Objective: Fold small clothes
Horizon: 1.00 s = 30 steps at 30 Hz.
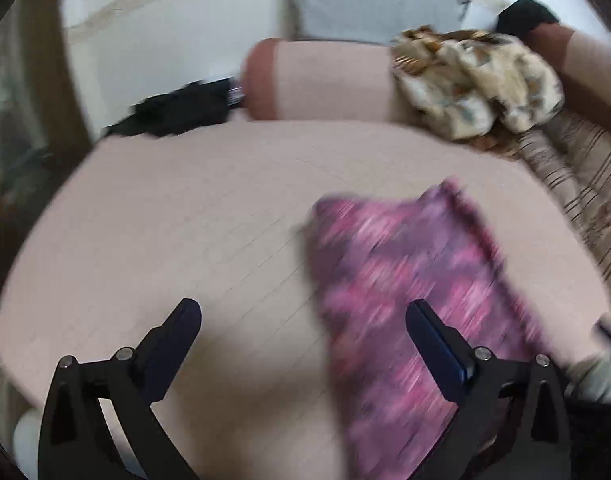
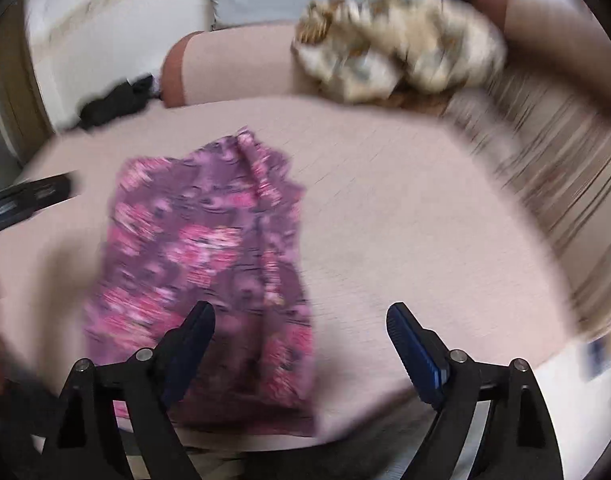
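Observation:
A small purple garment with pink flowers [image 1: 401, 272] lies flat as a long strip on the pale pink bed cover [image 1: 165, 240]. My left gripper [image 1: 303, 306] hovers over the garment's left edge, open, with nothing between its fingers. In the right wrist view the same garment [image 2: 197, 256] lies left of centre. My right gripper [image 2: 301, 310] is open above its right edge and holds nothing. One black finger [image 2: 29, 196] of the left gripper shows at that view's left border. Both views are motion-blurred.
A pink bolster [image 1: 325, 80] lies across the far side of the bed. A crumpled cream patterned cloth pile [image 1: 477, 84] rests against it, and a dark item [image 1: 177, 112] lies at its left end. A striped blanket [image 1: 577, 192] runs along the right. A grey pillow [image 1: 369, 0] leans behind.

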Available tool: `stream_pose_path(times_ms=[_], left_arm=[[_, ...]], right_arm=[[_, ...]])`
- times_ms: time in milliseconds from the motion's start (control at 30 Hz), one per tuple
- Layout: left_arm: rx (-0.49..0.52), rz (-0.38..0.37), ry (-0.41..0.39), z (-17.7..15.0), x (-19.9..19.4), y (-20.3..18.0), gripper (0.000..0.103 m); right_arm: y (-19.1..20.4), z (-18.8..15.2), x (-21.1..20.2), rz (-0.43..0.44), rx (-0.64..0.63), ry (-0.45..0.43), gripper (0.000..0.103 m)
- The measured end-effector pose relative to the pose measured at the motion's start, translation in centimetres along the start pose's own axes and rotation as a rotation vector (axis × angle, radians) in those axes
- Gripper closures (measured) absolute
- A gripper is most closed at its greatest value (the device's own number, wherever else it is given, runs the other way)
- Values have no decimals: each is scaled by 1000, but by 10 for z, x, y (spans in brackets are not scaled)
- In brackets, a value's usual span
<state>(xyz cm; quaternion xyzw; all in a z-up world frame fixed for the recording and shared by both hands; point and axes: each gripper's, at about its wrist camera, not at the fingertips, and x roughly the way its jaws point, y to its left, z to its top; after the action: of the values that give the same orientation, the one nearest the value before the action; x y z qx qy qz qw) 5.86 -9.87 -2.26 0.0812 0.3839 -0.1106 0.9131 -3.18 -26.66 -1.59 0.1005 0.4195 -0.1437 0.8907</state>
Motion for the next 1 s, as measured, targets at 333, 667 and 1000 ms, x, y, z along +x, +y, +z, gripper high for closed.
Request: stream_pose_path(times_ms=[333, 667, 1000], left_arm=[[-20, 74, -33, -53, -62, 11, 1], [-12, 135, -63, -53, -70, -5, 1], [10, 350, -200, -17, -88, -19, 1]], right_arm=[[57, -30, -56, -14, -245, -169, 9], [2, -22, -48, 255, -22, -104, 9], [-48, 18, -26, 345, 118, -88, 9]])
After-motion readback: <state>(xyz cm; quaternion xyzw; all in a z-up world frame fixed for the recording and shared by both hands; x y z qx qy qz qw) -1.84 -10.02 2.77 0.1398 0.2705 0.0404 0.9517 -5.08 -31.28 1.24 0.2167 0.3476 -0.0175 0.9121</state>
